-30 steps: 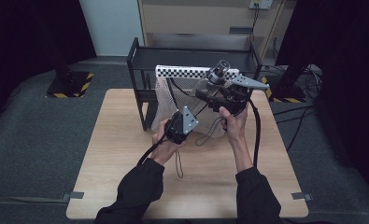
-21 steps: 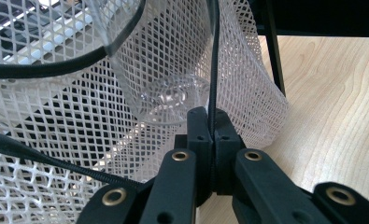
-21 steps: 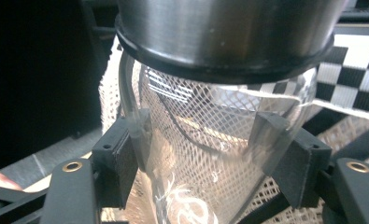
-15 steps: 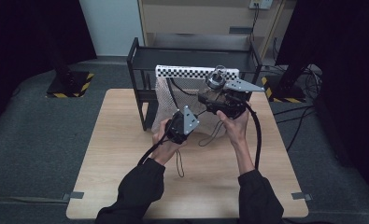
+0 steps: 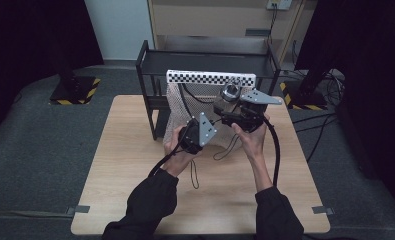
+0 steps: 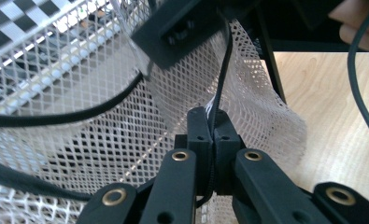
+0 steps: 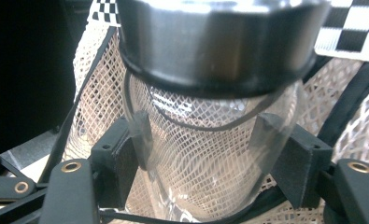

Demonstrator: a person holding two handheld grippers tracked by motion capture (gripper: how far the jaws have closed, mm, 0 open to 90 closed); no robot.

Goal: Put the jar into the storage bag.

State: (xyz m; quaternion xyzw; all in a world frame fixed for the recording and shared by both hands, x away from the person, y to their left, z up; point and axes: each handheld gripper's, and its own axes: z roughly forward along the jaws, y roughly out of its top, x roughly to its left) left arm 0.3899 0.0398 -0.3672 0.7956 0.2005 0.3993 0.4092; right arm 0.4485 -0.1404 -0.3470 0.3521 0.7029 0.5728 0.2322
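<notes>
A white mesh bag (image 5: 185, 102) with a checkered top band (image 5: 210, 77) hangs on a black rack (image 5: 150, 75). My left gripper (image 5: 191, 125) is shut on the bag's black drawstring cord (image 6: 222, 70), with mesh (image 6: 102, 121) around the closed jaws (image 6: 213, 121). My right gripper (image 5: 228, 104) is shut on a clear glass jar (image 5: 230, 93) with a metal lid (image 7: 215, 42), and its pads (image 7: 126, 154) press on the glass (image 7: 210, 116) from both sides. The jar hangs right at the bag's upper edge, above the left gripper.
The rack stands at the back of a wooden table (image 5: 135, 165). Black cables (image 5: 275, 150) trail from both grippers across the tabletop. Dark floor with yellow-black striped stand bases (image 5: 75, 92) surrounds the table.
The right gripper with the jar has come slightly lower and nearer in the high view. The left gripper has stayed put on the cord.
</notes>
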